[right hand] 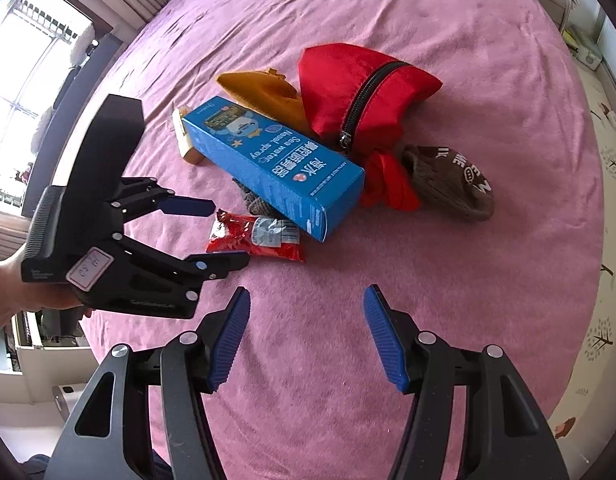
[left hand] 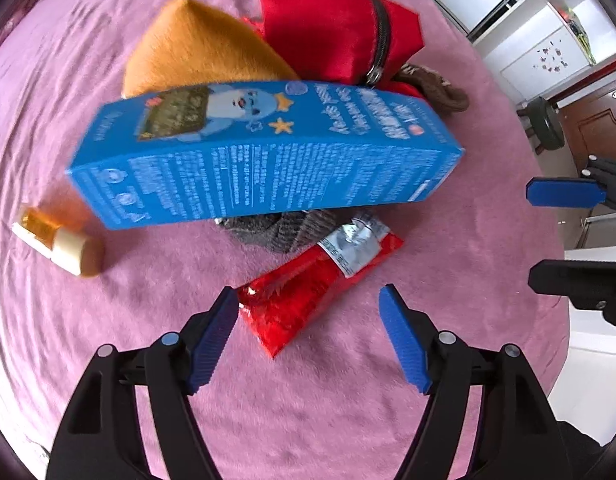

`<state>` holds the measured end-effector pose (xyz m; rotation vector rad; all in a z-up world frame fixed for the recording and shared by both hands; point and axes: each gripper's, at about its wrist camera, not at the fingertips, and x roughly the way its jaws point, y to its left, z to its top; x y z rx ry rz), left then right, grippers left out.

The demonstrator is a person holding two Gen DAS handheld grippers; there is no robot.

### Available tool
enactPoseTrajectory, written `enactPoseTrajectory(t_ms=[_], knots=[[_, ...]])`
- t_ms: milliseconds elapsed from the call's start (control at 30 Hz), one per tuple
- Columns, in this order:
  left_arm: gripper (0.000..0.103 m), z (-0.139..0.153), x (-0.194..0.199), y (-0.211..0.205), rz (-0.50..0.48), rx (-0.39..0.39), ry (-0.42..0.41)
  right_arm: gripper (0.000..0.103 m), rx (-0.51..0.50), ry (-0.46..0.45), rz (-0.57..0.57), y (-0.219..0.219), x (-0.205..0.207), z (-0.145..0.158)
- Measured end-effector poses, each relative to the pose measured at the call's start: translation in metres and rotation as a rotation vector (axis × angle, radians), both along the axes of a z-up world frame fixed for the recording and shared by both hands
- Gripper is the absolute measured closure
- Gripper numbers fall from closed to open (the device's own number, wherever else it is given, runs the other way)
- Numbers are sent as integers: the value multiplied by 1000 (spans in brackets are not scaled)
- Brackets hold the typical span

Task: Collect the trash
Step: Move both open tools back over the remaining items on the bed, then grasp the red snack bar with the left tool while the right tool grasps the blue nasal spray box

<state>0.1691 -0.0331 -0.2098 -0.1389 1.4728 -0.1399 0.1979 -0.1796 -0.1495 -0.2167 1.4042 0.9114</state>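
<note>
A red snack wrapper [left hand: 312,292] lies on the pink bed cover, just in front of my open left gripper [left hand: 308,300]; its near end sits between the blue fingertips. It also shows in the right wrist view [right hand: 253,238]. A blue nasal spray box [left hand: 267,156] lies tilted over a grey knit item behind the wrapper, and shows in the right wrist view [right hand: 275,172]. A small amber bottle [left hand: 61,242] lies to the left. My right gripper [right hand: 305,300] is open and empty, a short way back from the pile. The left gripper [right hand: 211,232] appears open beside the wrapper.
A red zip pouch [right hand: 360,88], an orange plush piece [right hand: 263,92], a brown knit hat [right hand: 448,184] and a red cloth [right hand: 388,184] lie behind the box. The pink bed cover [right hand: 448,300] ends at the right. A dark stool [left hand: 544,124] stands beyond the bed.
</note>
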Motion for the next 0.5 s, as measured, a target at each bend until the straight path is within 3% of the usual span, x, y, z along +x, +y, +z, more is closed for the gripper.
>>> enactPoseTrajectory(t_ms=[333,500], knots=[[28,-27,16,-1,-6,-10,5,45,-10,31,24,13,17,-16],[32,-35,24,-3,-19,-14,1,45,-4,26,50,22,23,-16]])
